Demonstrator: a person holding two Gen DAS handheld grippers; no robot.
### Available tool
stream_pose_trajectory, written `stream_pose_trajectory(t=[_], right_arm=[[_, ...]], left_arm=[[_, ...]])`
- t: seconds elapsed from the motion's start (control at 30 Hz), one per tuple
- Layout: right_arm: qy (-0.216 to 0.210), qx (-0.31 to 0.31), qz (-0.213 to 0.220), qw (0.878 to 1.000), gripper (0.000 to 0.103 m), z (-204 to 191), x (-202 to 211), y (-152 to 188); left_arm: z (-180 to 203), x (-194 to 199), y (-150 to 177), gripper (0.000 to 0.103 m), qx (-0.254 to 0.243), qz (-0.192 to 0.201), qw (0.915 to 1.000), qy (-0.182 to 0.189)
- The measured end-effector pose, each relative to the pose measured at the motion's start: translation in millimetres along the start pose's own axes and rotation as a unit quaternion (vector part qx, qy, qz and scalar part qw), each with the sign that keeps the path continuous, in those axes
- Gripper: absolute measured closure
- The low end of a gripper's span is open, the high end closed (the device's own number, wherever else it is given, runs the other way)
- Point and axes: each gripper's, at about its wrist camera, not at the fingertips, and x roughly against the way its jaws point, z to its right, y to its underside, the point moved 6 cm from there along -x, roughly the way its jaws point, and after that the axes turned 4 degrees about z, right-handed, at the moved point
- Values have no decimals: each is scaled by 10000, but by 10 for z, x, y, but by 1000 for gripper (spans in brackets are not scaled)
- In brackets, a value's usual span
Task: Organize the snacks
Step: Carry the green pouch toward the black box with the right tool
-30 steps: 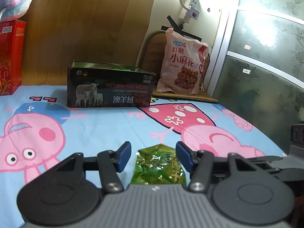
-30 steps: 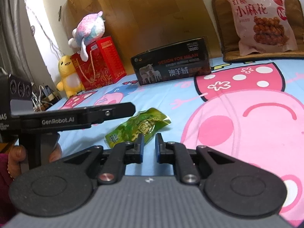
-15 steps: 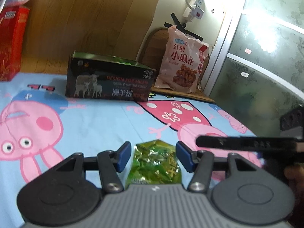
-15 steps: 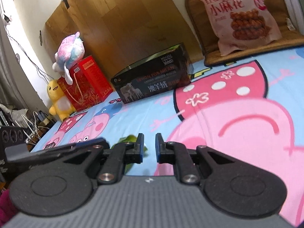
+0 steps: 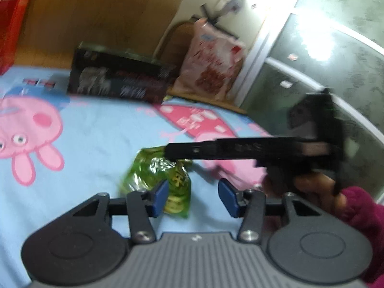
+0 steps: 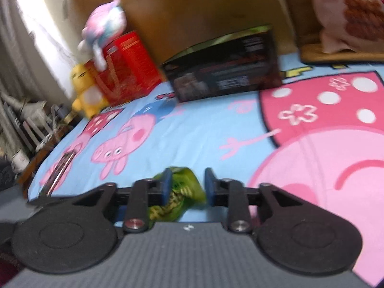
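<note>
From the left wrist, the left hand-held gripper (image 5: 192, 196), its jaws just narrowed, stands apart around the crinkly green foil snack packet (image 5: 156, 175) on the bed, gripping nothing. From the right wrist, the right hand-held gripper (image 6: 188, 187), just widening, loosely brackets the packet's end; light, slippery, best pinched at a flat seam.

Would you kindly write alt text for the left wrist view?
A crinkled green snack packet lies on a cartoon pig bedsheet, by the left pad of the left gripper. The right gripper reaches its far end. Behind stand a dark box and pink snack bag.
</note>
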Motion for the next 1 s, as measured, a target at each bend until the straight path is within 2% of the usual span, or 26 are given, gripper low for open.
stream_pose_trajectory(t=[0.07, 0.1, 0.23, 0.33, 0.43, 0.6, 0.73, 0.8, 0.9, 0.97, 1.0], right_arm=[[75, 91, 136, 9998, 91, -35, 68, 24], [106, 73, 214, 9997, 100, -24, 113, 40], [326, -415, 508, 9973, 100, 156, 330, 136], [492, -810, 726, 9928, 100, 269, 545, 226], [485, -1056, 756, 9904, 100, 307, 694, 322], [120, -1224, 565, 9908, 92, 240, 801, 479], [-23, -1376, 503, 9892, 80, 228, 826, 490], [-86, -1462, 546, 9877, 76, 244, 875, 466], [-219, -1554, 480, 9864, 76, 245, 869, 437], [-260, -1592, 229, 9866, 78, 223, 741, 474], [-305, -1590, 270, 9864, 79, 195, 696, 487]], left_arm=[[-45, -9, -14, 58, 144, -7, 9999, 27], [-59, -2, -23, 58, 181, 19, 9998, 44], [-109, 22, -39, 57, 278, 92, 9996, -6], [-146, 47, -56, 51, 411, 144, 9990, 21], [-183, 55, -73, 49, 568, 145, 9982, 102], [-162, 49, -54, 49, 710, 45, 9969, 329], [-163, 19, -42, 49, 921, -115, 9943, 517], [-175, -4, -49, 44, 1013, -186, 9931, 553], [-208, -85, -39, 44, 1135, -417, 9909, 596], [-193, -136, -40, 45, 1174, -443, 9897, 685], [-185, -157, -41, 46, 1176, -448, 9896, 693]])
